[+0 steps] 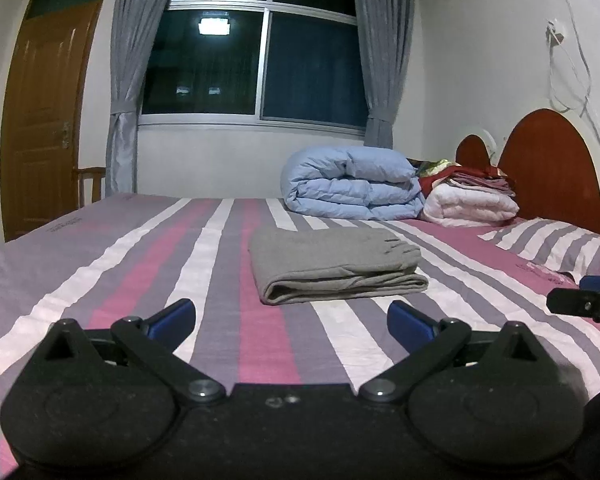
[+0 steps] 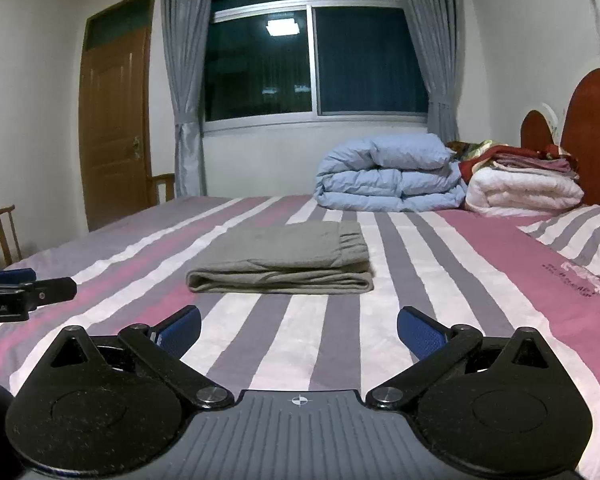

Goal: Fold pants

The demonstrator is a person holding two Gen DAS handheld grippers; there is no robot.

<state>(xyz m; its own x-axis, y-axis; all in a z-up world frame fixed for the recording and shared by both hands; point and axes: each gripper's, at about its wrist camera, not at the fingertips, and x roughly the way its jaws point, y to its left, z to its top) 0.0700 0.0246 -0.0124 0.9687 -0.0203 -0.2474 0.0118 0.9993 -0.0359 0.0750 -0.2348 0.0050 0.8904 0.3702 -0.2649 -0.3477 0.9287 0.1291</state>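
Note:
Grey pants [image 1: 336, 266] lie folded into a flat rectangle on the striped bed; they also show in the right wrist view [image 2: 286, 258]. My left gripper [image 1: 291, 316] is open and empty, held above the sheet a short way in front of the pants. My right gripper [image 2: 299, 326] is open and empty too, in front of the pants. The right gripper's tip shows at the right edge of the left wrist view [image 1: 588, 304]. The left gripper's tip shows at the left edge of the right wrist view [image 2: 28, 286].
The bed [image 1: 120, 264] has a pink, grey and white striped sheet. A folded blue duvet [image 1: 352, 184], a white quilt [image 1: 472, 204] under folded cloths and a striped pillow [image 1: 556, 250] lie by the headboard [image 1: 548, 168]. A wooden chair [image 2: 0, 232] stands left of the bed.

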